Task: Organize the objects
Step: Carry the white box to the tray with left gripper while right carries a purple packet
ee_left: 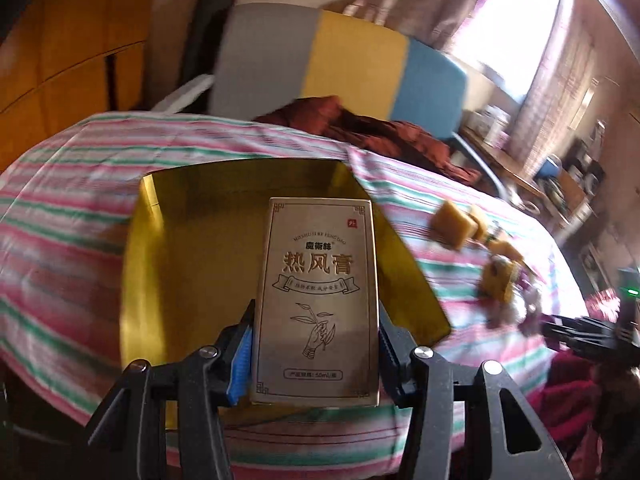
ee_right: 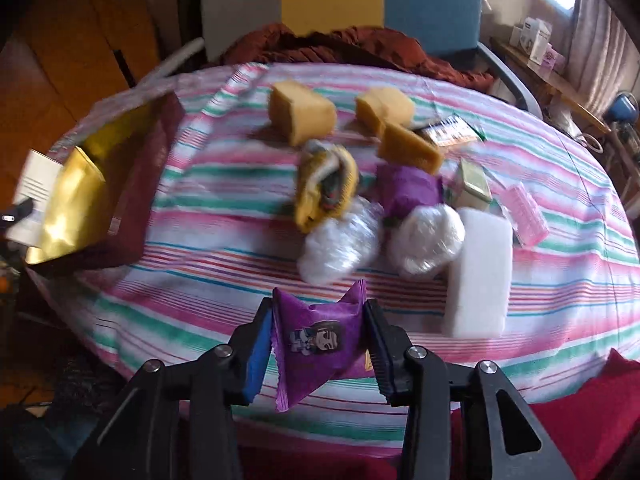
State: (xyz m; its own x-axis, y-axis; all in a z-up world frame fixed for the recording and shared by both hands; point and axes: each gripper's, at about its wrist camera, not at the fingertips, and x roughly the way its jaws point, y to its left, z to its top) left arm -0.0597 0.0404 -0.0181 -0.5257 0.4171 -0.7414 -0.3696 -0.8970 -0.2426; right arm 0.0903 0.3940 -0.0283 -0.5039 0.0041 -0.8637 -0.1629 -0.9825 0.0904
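Note:
My left gripper (ee_left: 316, 344) is shut on a tan ointment carton (ee_left: 316, 300) with Chinese lettering and holds it upright over the open gold-lined box (ee_left: 192, 248) on the striped cloth. My right gripper (ee_right: 320, 344) is shut on a purple snack packet (ee_right: 316, 340) above the cloth's near edge. In the right wrist view the gold-lined box (ee_right: 100, 184) stands at the left, with the carton's white back (ee_right: 34, 192) beside it.
On the striped table (ee_right: 200, 288) lie yellow sponge blocks (ee_right: 300, 112), two clear-wrapped white balls (ee_right: 340, 244), a white foam block (ee_right: 478, 272), a second purple packet (ee_right: 408, 188), a pink case (ee_right: 526, 214) and a yellow pouch (ee_right: 326, 184). A chair stands behind.

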